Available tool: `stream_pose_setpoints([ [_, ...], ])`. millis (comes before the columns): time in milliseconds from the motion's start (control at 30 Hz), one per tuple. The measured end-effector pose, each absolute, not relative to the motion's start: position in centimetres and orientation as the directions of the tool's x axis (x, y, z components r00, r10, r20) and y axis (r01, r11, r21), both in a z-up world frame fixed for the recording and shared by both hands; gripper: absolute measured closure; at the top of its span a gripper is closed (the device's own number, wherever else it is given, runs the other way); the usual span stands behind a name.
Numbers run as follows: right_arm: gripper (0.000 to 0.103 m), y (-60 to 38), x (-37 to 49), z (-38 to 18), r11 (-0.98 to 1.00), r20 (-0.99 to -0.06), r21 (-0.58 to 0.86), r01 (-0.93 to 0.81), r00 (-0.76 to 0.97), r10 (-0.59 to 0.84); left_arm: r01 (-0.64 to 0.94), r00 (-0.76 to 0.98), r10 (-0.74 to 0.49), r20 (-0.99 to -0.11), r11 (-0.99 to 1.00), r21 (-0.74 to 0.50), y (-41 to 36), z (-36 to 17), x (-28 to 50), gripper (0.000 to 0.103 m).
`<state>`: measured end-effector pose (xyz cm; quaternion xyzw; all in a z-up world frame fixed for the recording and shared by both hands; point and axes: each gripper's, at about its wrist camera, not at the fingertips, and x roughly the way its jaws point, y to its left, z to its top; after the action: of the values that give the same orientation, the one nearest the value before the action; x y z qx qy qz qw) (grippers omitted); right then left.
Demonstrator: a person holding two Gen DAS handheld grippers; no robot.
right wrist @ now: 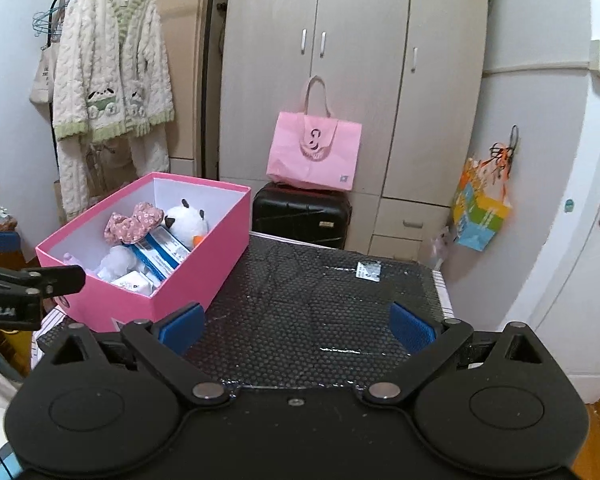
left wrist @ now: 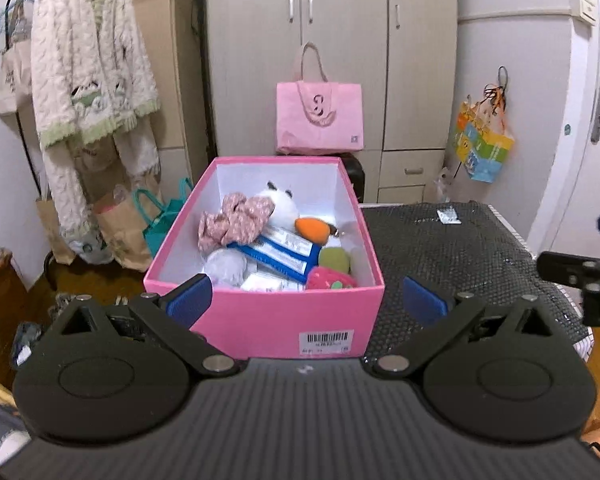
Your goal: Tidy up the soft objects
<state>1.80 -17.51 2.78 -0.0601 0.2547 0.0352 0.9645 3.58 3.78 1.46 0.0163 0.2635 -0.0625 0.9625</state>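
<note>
Both grippers, left (left wrist: 307,300) and right (right wrist: 296,326), hover level, jaws spread empty.

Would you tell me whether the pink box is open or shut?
Open: the pink box has no lid, and the plush toy inside shows.

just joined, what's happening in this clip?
A person holds a claw in each hand over a table covered in black bubble wrap. The left claw is open and empty, facing the pink box. The box holds the soft things: a white plush, a pink scrunchie, an orange carrot toy, a red strawberry toy. The right claw is open and empty over the bare wrap. Only a small packet lies outside the box.
</note>
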Motion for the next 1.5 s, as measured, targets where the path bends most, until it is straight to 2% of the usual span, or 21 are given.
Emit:
stream_pose_setpoints([
  [167, 0.002, -17.6, 1.0, 2.4, 0.996, -0.486, -0.058, -0.072, 0.873, 0.035, 0.099, 0.852, -0.076, -0.518, 0.995, 0.017, 3.5, 0.6, 3.7, 0.0],
  [300, 0.002, -17.0, 1.2, 1.9, 0.994, -0.497, -0.07, -0.085, 0.867, 0.039, 0.072, 0.862, -0.036, -0.505, 0.996, 0.053, 2.8, 0.5, 3.5, 0.0],
  [633, 0.002, -16.9, -0.2, 1.8, 0.997, -0.459, -0.065, -0.051, 0.888, 0.016, 0.051, 0.86, 0.016, -0.511, 0.992, 0.117, 1.4, 0.0, 2.7, 0.0],
  [1500, 0.002, -17.1, -0.5, 0.9, 0.998, -0.444, -0.053, -0.026, 0.896, -0.001, -0.032, 0.879, 0.084, -0.47, 0.993, 0.117, 2.1, -0.9, 2.3, 0.0],
])
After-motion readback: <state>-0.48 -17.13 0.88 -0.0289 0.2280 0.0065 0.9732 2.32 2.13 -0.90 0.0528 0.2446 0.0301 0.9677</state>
